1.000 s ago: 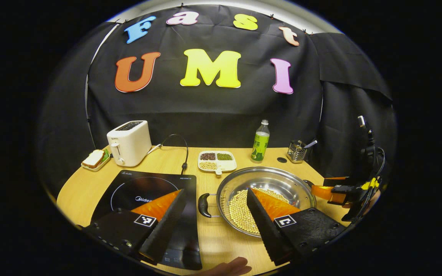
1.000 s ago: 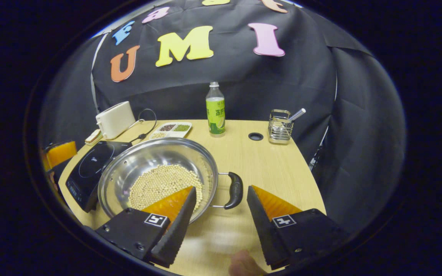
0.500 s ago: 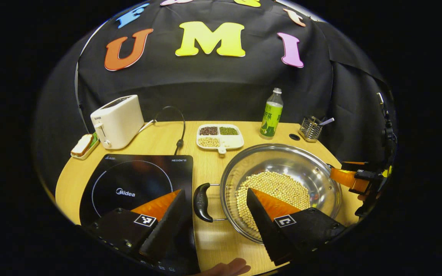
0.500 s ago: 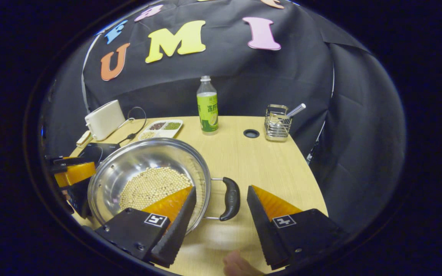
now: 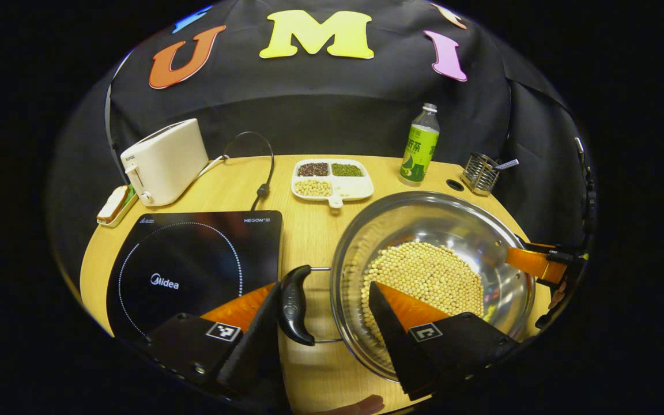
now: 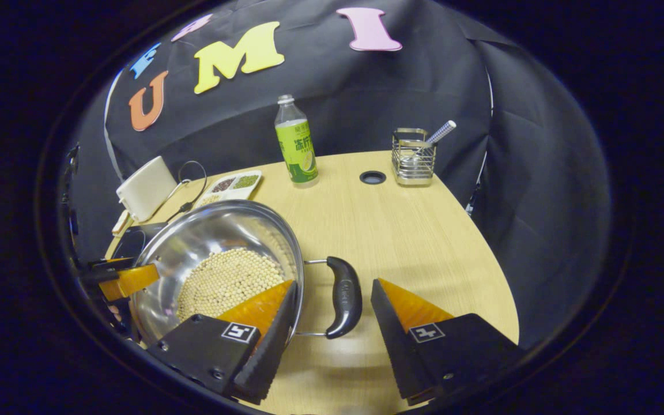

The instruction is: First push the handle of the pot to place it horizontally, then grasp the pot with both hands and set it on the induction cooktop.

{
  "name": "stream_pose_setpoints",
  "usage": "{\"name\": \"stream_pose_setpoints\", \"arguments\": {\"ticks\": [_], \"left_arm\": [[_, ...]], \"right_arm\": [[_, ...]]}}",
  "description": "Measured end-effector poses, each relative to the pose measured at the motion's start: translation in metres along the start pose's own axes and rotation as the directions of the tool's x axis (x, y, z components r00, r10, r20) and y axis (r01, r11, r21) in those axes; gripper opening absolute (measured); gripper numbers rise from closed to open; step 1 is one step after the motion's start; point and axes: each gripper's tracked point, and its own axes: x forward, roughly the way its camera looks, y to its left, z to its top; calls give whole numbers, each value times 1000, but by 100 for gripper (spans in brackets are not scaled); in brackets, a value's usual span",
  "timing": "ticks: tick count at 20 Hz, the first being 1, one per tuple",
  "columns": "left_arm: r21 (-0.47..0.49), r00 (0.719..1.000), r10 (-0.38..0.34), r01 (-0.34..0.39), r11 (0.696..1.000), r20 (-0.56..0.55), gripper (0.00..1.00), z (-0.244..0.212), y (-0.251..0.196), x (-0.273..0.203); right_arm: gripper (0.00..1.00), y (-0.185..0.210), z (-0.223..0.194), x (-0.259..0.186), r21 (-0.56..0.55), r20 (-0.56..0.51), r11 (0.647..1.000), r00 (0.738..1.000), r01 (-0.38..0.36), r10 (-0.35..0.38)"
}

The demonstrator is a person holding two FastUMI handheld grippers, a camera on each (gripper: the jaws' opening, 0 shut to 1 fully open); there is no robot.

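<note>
your left gripper (image 5: 323, 305) is spread wide, its fingers straddling the pot's (image 5: 433, 230) near black handle (image 5: 293, 304) without pinching it. your right gripper (image 6: 332, 302) is likewise spread around the opposite handle (image 6: 344, 296). the pot, holding pale beans (image 5: 430, 276), sits on the table (image 6: 401, 230) just beside the induction cooktop (image 5: 193, 259), not on it.

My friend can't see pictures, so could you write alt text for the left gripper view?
An open left gripper straddles the black handle of a steel pot holding soybeans, on a wooden table. A black induction cooktop lies to the pot's left; a toaster stands behind.
</note>
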Motion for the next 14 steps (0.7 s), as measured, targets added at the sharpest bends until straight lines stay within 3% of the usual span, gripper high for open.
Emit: {"name": "stream_pose_setpoints", "arguments": {"ticks": [1,2,3,4,5,6,7,8,9,10,11,13,14], "left_arm": [[-13,1000,-4,4,1000,0,85,1,0,0],[-25,1000,-11,11,1000,-6,80,0,0,1],[-32,1000,-18,18,999,-11,90,1,1,2],[-34,999,-31,30,999,-18,73,1,0,3],[-29,999,-40,39,999,-26,73,1,-1,3],[-17,998,-48,48,999,-35,88,0,-2,4],[1,997,-56,56,998,-47,73,-1,-2,4],[7,997,-60,60,998,-56,88,-3,-1,4],[10,996,-64,65,998,-64,73,-3,-1,5],[25,995,-65,67,997,-78,87,-4,0,5],[45,994,-65,69,997,-86,85,-3,2,6],[58,991,-82,88,994,-106,68,-4,1,8],[56,988,-98,105,993,-121,76,-6,0,6]], "right_arm": [[80,1,0,1,2,-4,1000,1000,-2,2],[78,1,-1,2,3,-9,1000,1000,-2,2],[77,2,-2,3,5,-16,1000,1000,-3,3],[78,4,-2,4,17,-25,1000,1000,-10,10],[76,4,-5,4,26,-38,1000,999,-7,8],[67,3,-3,4,30,-43,1000,999,-2,4],[67,3,-3,4,30,-51,1000,999,-1,2],[65,3,-3,5,30,-62,1000,998,-2,4],[65,2,-3,5,29,-69,1000,998,-3,5],[65,2,-3,5,31,-74,999,997,-3,6],[65,2,-4,4,23,-79,1000,997,-3,5],[63,1,-3,4,10,-85,1000,996,-4,5],[63,1,-3,5,10,-88,1000,996,-6,7]]}}
